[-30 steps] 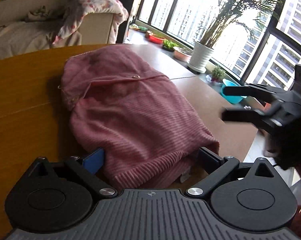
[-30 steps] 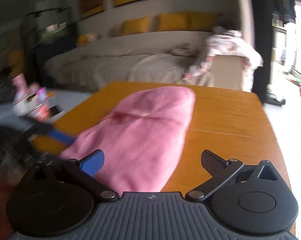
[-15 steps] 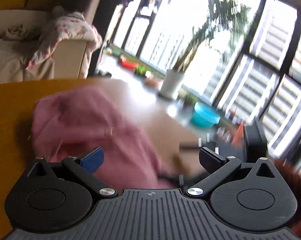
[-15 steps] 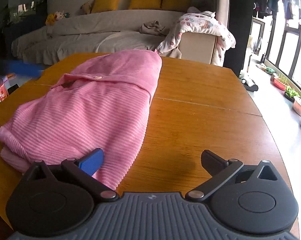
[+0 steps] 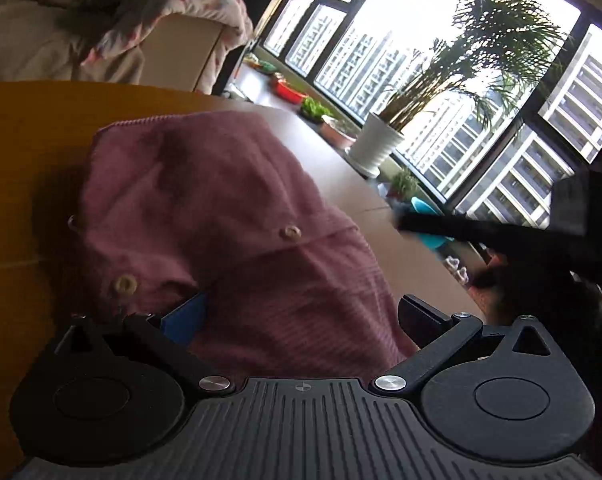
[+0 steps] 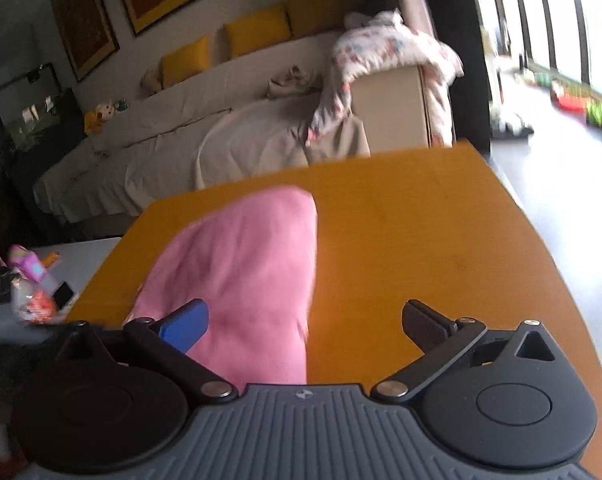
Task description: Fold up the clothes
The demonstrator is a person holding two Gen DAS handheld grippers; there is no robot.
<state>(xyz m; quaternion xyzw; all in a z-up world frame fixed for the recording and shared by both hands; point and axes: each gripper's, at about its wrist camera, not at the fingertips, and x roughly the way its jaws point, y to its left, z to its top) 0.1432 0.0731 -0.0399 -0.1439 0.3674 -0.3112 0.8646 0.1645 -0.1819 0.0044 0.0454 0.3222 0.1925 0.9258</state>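
**Q:** What lies nearest each camera?

**A:** Left wrist view: the left gripper, released, its fingers spread wide with nothing between them, low over the near part of the pink knit garment. Right wrist view: the right gripper, likewise released and empty, with the garment under its blue fingertip.

**Q:** Where, and how, does the garment lie?

**A:** On the orange worktop, as a compact layered bundle. A buttoned flap crosses its top, with two buttons visible. The right view is motion-blurred, so edges there are uncertain.

**Q:** Is the fold complete?

**A:** Undetermined. A doubled bundle with both grippers free fits either a pause between folds or a finished fold.

**Q:** What would make any further handling go well?

**A:** In judgement: pinch the layers at an edge rather than mid-panel, move both grippers evenly, and avoid the buttons so the knit does not snag.

**Q:** Farther back?

**A:** A sofa with a floral blanket; a potted palm at the window.
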